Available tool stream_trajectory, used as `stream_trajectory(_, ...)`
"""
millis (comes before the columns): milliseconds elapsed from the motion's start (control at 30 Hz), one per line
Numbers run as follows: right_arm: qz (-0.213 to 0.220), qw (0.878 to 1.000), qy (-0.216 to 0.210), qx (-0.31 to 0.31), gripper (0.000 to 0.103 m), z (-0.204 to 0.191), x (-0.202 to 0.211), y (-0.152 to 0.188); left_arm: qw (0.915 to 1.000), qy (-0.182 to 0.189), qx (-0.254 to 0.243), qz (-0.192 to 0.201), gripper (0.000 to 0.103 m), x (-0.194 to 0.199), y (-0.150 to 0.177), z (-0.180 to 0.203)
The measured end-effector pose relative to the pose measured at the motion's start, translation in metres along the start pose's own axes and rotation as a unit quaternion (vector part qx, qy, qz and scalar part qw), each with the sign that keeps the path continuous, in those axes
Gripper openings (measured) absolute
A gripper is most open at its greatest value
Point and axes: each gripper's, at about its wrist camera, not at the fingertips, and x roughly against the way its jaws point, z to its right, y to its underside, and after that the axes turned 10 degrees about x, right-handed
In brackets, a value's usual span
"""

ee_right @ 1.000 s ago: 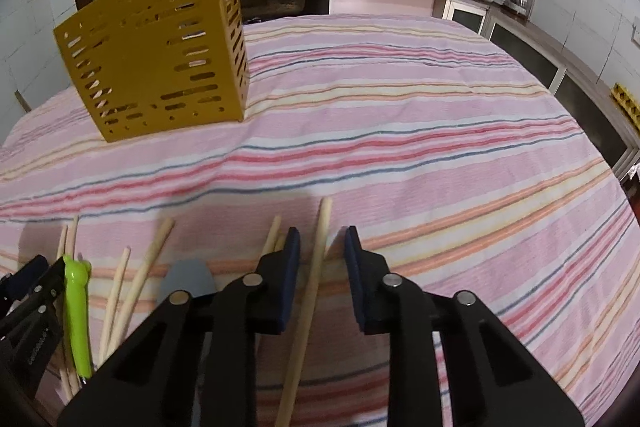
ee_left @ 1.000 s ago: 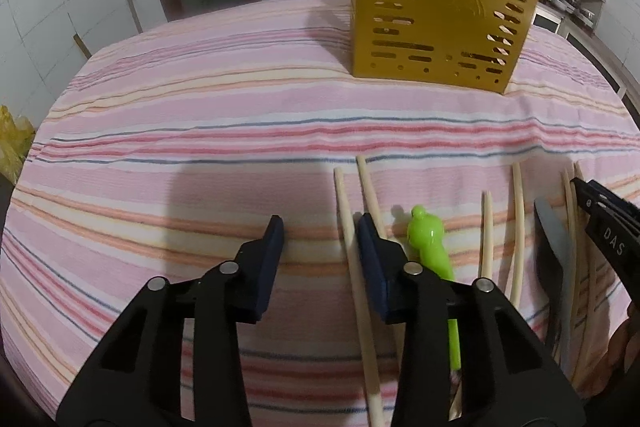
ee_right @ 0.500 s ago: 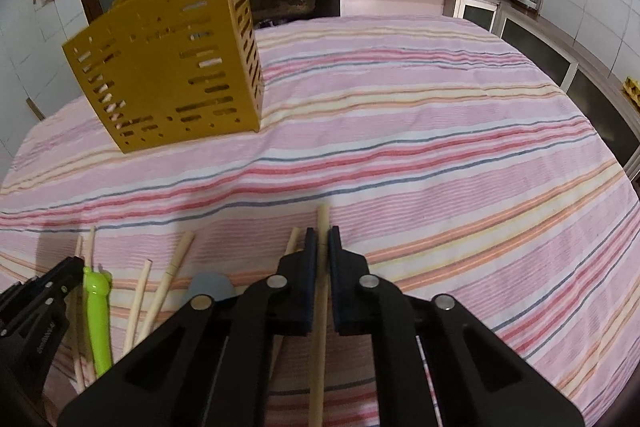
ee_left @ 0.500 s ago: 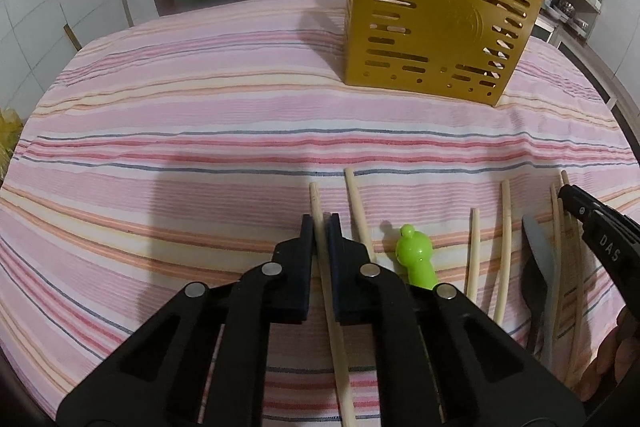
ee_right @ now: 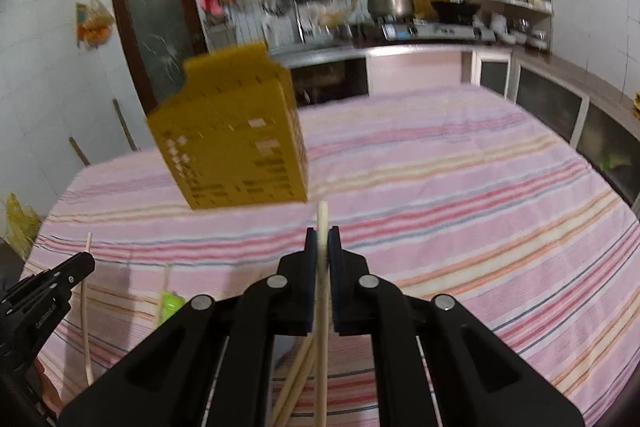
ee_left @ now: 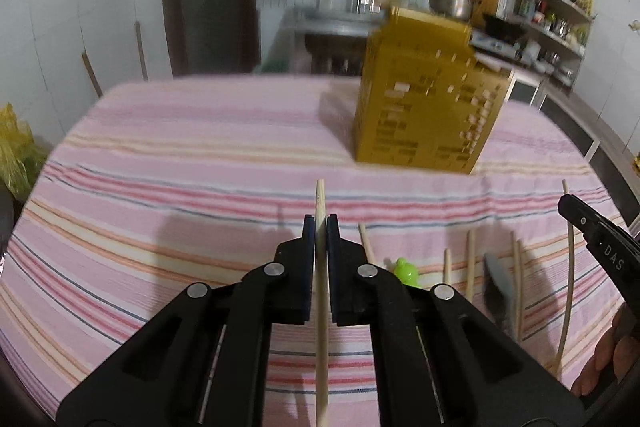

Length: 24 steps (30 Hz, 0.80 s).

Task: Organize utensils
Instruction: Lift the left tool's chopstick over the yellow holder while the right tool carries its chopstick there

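Two claws, left claw (ee_left: 320,227) and right claw (ee_right: 322,239), each clamping a chopstick (ee_left: 321,291), yellow holder (ee_left: 424,115) ahead, green utensil (ee_left: 406,271) nearby

White-tiled kitchen walls (ee_right: 40,87), cluttered shelves (ee_right: 508,1)

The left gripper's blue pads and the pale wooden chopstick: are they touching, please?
Touching: the left wrist view shows the left gripper shut on the chopstick, both pads pressing its sides.
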Motion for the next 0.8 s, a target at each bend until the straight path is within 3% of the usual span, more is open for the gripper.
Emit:
stream_trajectory(333, 0.100, 0.995, 0.001, 0.027, 0.006, -0.015, 0.051, -0.001, 0.9954, 0.034, 0.006, 0.090, 0.005, 0.055, 0.002, -0.009)
stream_trajectory(800, 0.155, 0.987, 0.009, 0.050, 0.006, -0.022, 0.093, 0.011, 0.9882, 0.036, 0.009, 0.149, 0.005, 0.093, 0.015, -0.024)
